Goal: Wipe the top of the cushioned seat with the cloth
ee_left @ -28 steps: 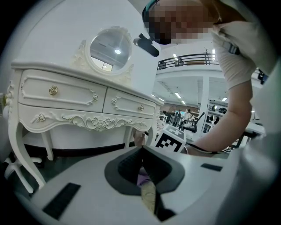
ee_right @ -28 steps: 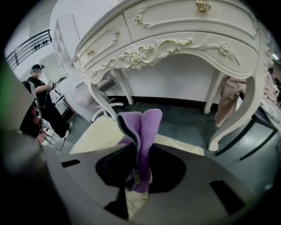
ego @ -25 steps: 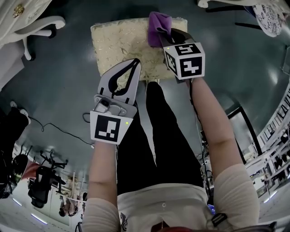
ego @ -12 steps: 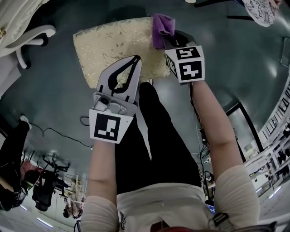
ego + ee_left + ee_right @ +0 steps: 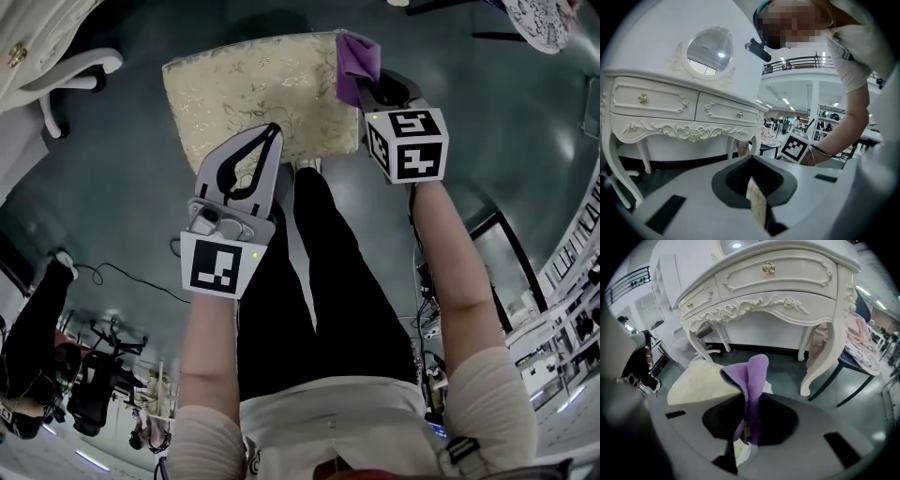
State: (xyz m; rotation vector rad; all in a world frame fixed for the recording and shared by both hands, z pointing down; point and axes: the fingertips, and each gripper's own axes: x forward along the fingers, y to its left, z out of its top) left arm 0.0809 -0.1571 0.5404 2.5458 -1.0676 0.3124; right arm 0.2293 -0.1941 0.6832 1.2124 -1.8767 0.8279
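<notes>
The cushioned seat (image 5: 248,94) is cream with a leafy pattern and sits on the dark floor ahead of me. My right gripper (image 5: 367,86) is shut on a purple cloth (image 5: 356,58), which rests at the seat's far right corner. In the right gripper view the cloth (image 5: 757,376) stands folded up out of the jaws, with the seat (image 5: 698,380) to its left. My left gripper (image 5: 270,133) is at the seat's near edge. In the left gripper view a strip of the cream seat fabric (image 5: 757,208) is pinched between the jaws.
A white carved dressing table (image 5: 778,282) stands just beyond the seat, its legs close to the right; it also fills the left gripper view (image 5: 670,108). A white chair base (image 5: 70,70) is at the left. A dark-legged chair (image 5: 862,366) stands right. My legs (image 5: 309,272) are below.
The right gripper has carried the purple cloth rightward across the seat top to its far right corner. The left gripper has stayed at the seat's near edge.
</notes>
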